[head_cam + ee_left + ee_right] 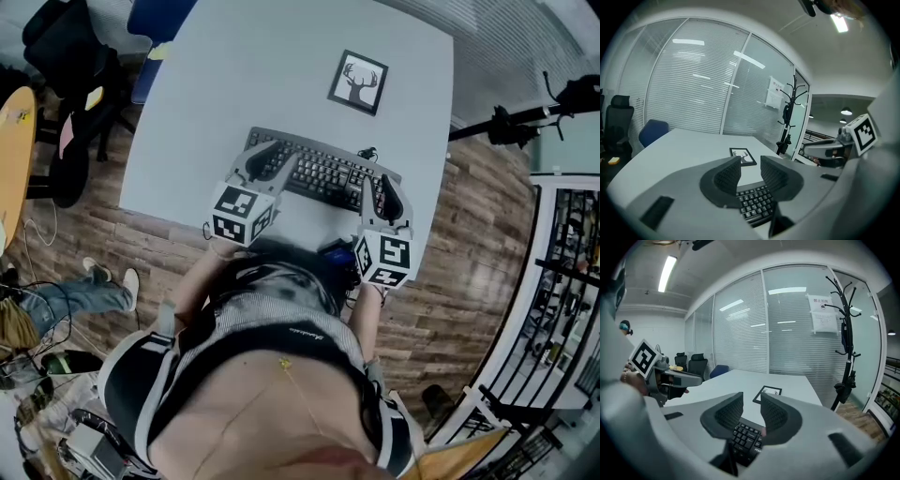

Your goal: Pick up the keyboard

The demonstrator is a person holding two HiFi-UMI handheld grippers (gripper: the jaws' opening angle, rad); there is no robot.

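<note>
The flat black keyboard (319, 173) lies near the near edge of the smooth grey table (281, 75), whose corners are rounded. The left gripper (267, 159) and right gripper (386, 195) hang over its 2 ends, their ribbed jaws narrowly apart and holding nothing. A square framed picture (358, 82) lies near the far edge.

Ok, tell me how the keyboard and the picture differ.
The keyboard is long and dark; the picture is small, nearly square, white with a black border. The keyboard lies by the table's near edge; the picture lies farther back. The left claw and right claw hang over the keyboard's ends; nothing is near the picture. Both lie flat on the table.
</note>
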